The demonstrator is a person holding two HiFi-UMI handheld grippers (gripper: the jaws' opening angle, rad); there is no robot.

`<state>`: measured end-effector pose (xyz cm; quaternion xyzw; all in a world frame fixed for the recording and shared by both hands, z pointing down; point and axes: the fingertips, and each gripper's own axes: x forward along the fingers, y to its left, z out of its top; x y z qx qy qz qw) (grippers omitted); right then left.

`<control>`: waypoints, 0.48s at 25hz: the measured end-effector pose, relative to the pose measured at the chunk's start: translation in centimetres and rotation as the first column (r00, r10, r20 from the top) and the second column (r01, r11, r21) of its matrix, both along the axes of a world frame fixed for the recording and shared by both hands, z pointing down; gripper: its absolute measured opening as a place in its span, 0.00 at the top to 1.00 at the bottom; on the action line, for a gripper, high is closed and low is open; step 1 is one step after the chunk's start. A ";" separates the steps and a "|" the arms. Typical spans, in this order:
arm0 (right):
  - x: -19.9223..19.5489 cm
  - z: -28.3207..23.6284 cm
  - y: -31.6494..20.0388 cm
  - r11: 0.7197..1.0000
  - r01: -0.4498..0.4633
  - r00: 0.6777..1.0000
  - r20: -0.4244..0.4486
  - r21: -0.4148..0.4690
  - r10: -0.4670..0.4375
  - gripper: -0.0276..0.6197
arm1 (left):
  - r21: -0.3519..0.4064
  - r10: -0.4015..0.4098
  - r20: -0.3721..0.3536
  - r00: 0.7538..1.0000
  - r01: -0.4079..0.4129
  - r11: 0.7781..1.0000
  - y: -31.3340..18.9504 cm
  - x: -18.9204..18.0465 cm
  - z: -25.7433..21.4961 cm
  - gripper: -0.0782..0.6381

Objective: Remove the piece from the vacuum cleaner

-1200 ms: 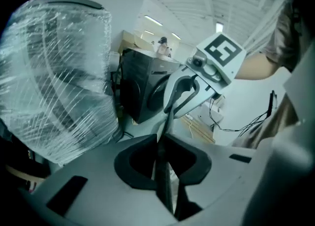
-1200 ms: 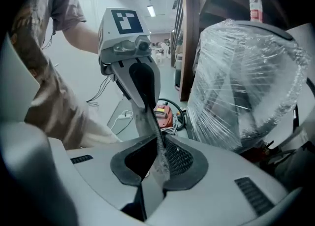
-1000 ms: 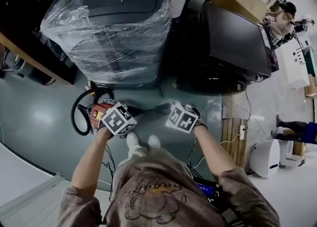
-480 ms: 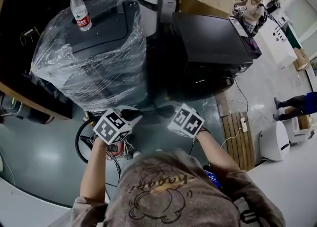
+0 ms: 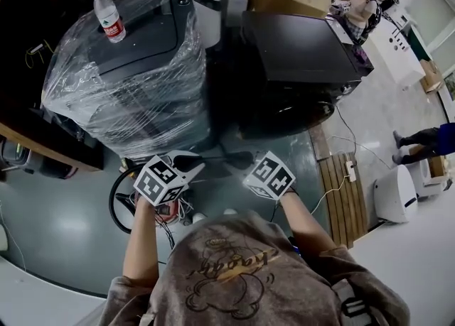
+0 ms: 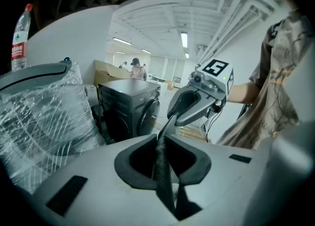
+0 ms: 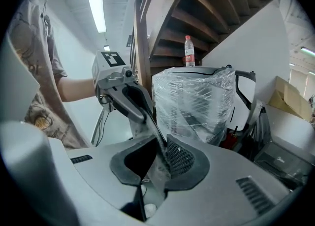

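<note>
Piece (image 5: 217, 159) held up between both grippers, clear of vacuum cleaner (image 5: 167, 211) on floor, near left. Left gripper (image 5: 193, 166) clamped on one end. Right gripper (image 5: 244, 159) jaws opening, piece between them. Left grip should stay firm and level.

**Printed T-shirt, grey grippers, marker cubes**

The person wears a grey-brown short-sleeved T-shirt (image 5: 234, 275) with a dark cartoon print and lettering. The left gripper (image 5: 193, 166) and right gripper (image 5: 245, 160) are light grey plastic with black jaw pads and dark rectangular slots. Each bears a white marker cube (image 5: 162, 179) with black square patterns. Thin dark cables (image 6: 211, 117) hang beneath. The right gripper's jaws are opening, a thin black piece (image 7: 156, 134) between them.
</note>
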<state>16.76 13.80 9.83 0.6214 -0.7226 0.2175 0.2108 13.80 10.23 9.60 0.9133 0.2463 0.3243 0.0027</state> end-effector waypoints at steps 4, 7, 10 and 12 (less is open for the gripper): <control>0.1 0.6 0.6 0.999 -0.035 0.999 0.037 0.000 0.035 0.87 | 0.006 0.002 0.006 1.000 -0.002 1.000 0.5 0.1 0.5 0.82; 0.4 0.5 0.8 0.998 -0.057 0.997 0.047 0.000 0.057 0.87 | -0.007 -0.006 -0.003 1.000 0.006 1.000 0.7 0.3 0.4 0.82; 0.3 0.6 0.9 0.998 -0.062 0.998 0.030 -0.005 0.062 0.87 | -0.013 -0.013 -0.003 1.000 0.012 1.000 0.8 0.3 0.5 0.82; 0.4 0.6 1.0 0.997 -0.072 0.997 0.023 0.001 0.072 0.87 | -0.020 -0.019 -0.007 1.000 0.019 1.000 0.9 0.3 0.5 0.82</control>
